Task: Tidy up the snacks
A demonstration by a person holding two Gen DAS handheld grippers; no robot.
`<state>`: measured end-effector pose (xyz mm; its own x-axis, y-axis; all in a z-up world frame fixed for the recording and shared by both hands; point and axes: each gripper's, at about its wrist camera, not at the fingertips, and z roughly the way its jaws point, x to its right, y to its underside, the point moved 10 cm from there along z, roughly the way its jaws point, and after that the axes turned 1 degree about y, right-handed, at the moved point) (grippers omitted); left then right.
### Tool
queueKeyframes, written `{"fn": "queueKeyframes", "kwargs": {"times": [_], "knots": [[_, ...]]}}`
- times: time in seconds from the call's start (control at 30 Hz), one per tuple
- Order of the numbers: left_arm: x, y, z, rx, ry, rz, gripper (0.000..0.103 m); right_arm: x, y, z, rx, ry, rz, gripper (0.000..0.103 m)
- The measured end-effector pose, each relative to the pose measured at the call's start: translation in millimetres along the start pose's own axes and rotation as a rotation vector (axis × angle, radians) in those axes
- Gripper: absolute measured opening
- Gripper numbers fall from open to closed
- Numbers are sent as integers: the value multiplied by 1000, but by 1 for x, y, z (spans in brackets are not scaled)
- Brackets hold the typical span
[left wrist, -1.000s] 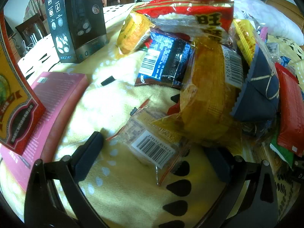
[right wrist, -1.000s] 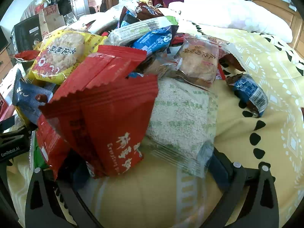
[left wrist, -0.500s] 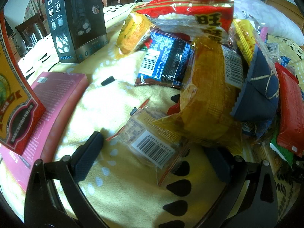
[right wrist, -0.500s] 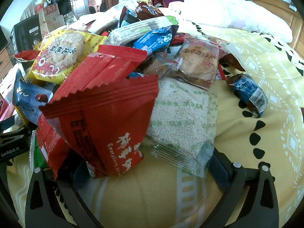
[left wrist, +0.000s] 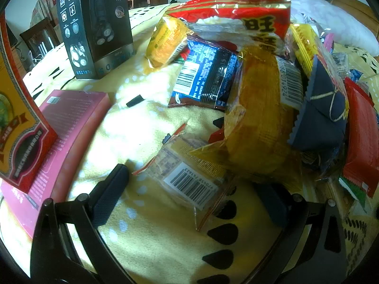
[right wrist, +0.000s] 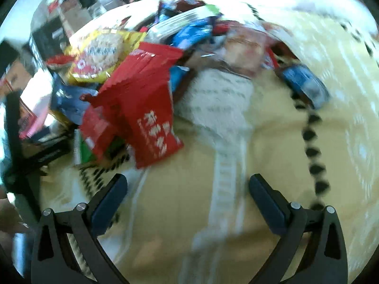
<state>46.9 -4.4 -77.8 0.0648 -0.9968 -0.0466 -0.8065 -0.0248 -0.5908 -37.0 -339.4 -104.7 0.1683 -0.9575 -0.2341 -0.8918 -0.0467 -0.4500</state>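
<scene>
Left wrist view: the left tool [left wrist: 191, 189] stands wide open with nothing clamped, its two dark fingers [left wrist: 109, 194] low over a yellow blanket [left wrist: 151, 243] spread on a bed. Between the fingers lies a clear barcode packet [left wrist: 187, 179], flat on the blanket, its long axis running from upper left to lower right; its barcode end points toward the right finger, which is partly hidden under the pile. Leaning over that packet's far end is a tall yellow cake packet [left wrist: 258, 127], long axis roughly upright. Behind it a dark blue packet [left wrist: 206, 80] lies tilted with its barcode to the left, and a large red bag [left wrist: 236, 21] tops the heap. A navy wrapper [left wrist: 324, 111] and a red sachet [left wrist: 360, 142] sit at the right. On the left a pink box [left wrist: 66, 137] lies flat, a red-and-gold box [left wrist: 16, 123] stands on it, and a black box [left wrist: 94, 23] stands upright farther back.

Right wrist view, heavily blurred: the right tool [right wrist: 188, 198] is also spread wide and holds nothing, over bare blanket just short of the heap. The nearest item is a red packet [right wrist: 144, 108], long axis slanting from upper left to lower right, its lower edge pointing toward the tool. Beside it, to the right, lies a pale sesame-coloured packet [right wrist: 220, 104], and well to the right a small blue packet [right wrist: 305, 85] lies apart on the blanket.
</scene>
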Motion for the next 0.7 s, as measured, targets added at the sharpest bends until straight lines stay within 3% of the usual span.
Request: {"fn": "queueKeyframes", "kwargs": {"times": [0.1,0.3,0.4,0.43,0.53,0.7], "knots": [[1,1,2,4,14,-2,103,3,3,-22,37,-70,65,103],[-1,0,-2,-33,5,-11,103,-9,-3,-35,84,-131,45,98],[-1,1,-4,-145,80,-7,103,-27,-12,-34,99,-157,42,95],[1,4,-11,-155,144,17,103,-33,-20,-37,108,-170,36,95],[-3,17,-37,-112,278,87,101,-52,-25,-51,145,-195,-6,95],[-36,50,-81,-50,339,39,101,-102,-23,-53,132,-255,-169,95]]}}
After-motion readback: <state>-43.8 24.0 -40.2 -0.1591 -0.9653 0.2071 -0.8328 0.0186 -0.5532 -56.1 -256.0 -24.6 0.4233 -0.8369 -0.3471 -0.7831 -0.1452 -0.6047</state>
